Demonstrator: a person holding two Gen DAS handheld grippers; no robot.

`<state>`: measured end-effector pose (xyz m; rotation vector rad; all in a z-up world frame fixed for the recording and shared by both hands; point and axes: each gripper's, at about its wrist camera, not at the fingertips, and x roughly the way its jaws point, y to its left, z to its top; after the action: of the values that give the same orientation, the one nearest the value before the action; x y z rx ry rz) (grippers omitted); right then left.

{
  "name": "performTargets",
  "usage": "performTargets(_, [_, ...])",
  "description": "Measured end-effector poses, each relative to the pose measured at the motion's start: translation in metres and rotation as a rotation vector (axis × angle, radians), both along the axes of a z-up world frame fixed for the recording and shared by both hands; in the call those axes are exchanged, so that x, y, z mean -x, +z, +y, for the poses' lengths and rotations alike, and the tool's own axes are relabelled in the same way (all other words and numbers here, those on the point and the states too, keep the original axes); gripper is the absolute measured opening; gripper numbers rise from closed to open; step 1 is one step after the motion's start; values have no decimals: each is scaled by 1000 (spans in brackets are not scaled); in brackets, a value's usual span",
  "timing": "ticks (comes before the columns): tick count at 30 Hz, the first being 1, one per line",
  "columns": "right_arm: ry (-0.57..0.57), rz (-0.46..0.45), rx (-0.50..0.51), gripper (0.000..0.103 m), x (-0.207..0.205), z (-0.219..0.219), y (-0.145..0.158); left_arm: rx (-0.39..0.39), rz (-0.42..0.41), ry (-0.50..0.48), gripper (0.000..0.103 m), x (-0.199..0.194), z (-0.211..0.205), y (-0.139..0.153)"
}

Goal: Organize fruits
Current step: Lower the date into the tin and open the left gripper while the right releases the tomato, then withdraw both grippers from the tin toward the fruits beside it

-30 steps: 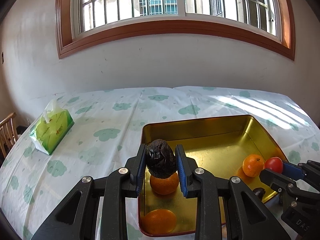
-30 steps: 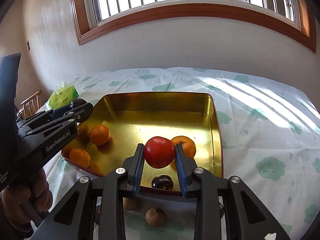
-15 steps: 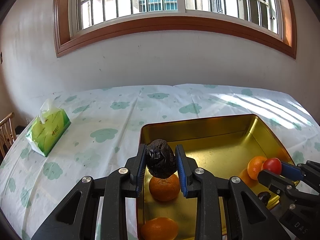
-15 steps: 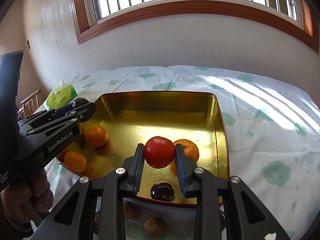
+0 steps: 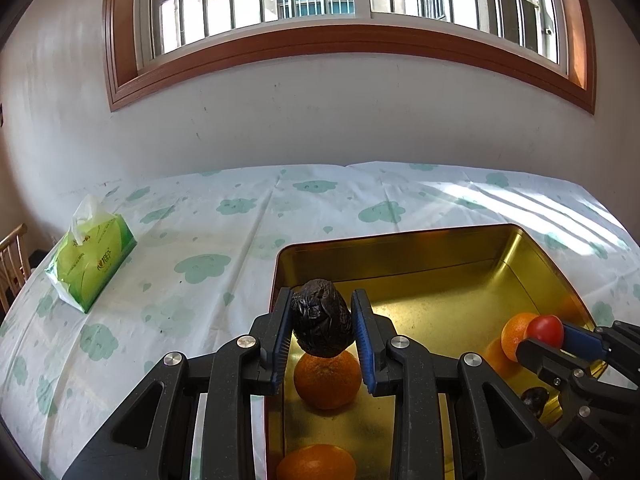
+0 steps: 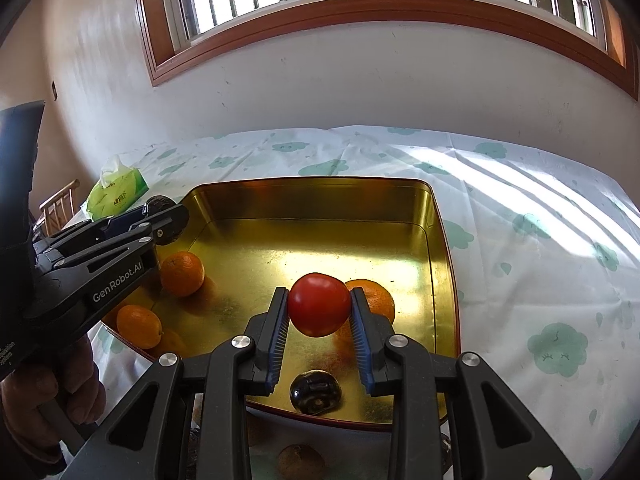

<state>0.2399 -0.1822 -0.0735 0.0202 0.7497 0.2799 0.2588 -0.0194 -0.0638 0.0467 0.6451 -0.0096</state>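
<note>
My left gripper [image 5: 321,330] is shut on a dark wrinkled fruit [image 5: 321,323] and holds it above the left edge of the gold tray [image 5: 400,244]. My right gripper [image 6: 319,310] is shut on a red tomato [image 6: 319,304] above the tray's near right part [image 6: 320,188]. In the tray lie three oranges [image 6: 182,273] [image 6: 139,326] [image 6: 374,297] and a dark shiny fruit [image 6: 315,392]. The right gripper also shows at the right in the left wrist view [image 5: 560,334]. The left gripper shows at the left in the right wrist view [image 6: 160,216].
A green tissue pack [image 5: 90,256] lies at the far left of the cloud-print tablecloth [image 5: 200,240]. A brown fruit [image 6: 300,460] lies on the cloth in front of the tray. A wooden chair [image 5: 12,256] stands beyond the table's left edge. A wall with a window rises behind.
Both grippers have moved forward over the tray, each still holding its fruit. The tray and oranges appear lower and closer in both views.
</note>
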Motion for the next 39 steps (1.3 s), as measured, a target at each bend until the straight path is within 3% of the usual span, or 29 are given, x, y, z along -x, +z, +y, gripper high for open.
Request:
performTargets(6, [0, -7, -2, 30, -2, -1, -1, 2, -12, 0, 38, -1, 1, -1])
performTargets(17, [-14, -43, -42, 33, 1, -8, 6, 16, -56, 13, 64, 3, 5, 2])
performTargets(25, [-11, -69, -67, 33, 36, -25, 24, 34, -75, 19, 65, 19, 14, 14])
performTargets(30, [15, -8, -64, 34, 68, -41, 16, 43, -80, -26, 65, 49, 17, 21])
performTargets(35, [94, 56, -60, 34, 89, -38, -3, 76, -7, -103, 65, 82, 16, 9])
performTargets(39, [156, 71, -35, 34, 86, -25, -11, 61, 60, -136, 65, 104, 12, -8])
